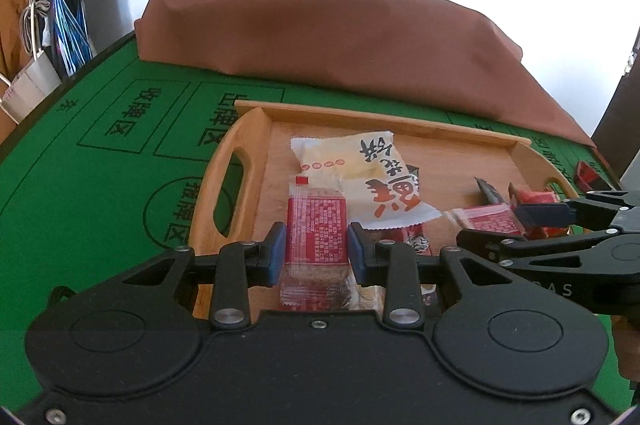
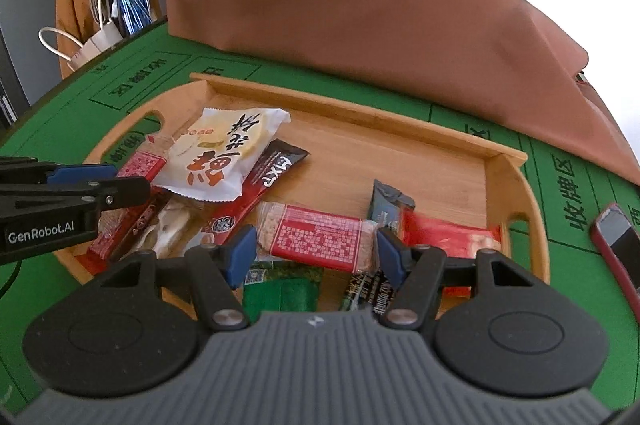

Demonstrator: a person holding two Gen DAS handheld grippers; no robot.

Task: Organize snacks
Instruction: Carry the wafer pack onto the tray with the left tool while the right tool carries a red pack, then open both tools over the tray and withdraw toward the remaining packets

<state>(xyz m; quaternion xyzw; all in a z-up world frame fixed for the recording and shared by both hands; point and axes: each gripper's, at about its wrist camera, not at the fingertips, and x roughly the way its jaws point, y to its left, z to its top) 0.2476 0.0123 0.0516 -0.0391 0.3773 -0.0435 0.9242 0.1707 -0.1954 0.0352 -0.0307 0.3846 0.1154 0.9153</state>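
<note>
Our left gripper (image 1: 316,249) and right gripper (image 2: 316,257) each clasp a red-labelled snack bar (image 1: 316,229) (image 2: 320,237) over the wooden tray (image 2: 360,113); next we should place them neatly.

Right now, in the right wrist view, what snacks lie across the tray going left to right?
White pastry packet → red-and-black stick sachet → clear red-label bar between the right tongs → dark blue wrapper → red packet.

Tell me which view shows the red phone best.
The right wrist view: the red phone lies in plain sight on the green table, right of the wooden tray. The left wrist view shows only a red sliver at the table's far right, probably it.
</note>
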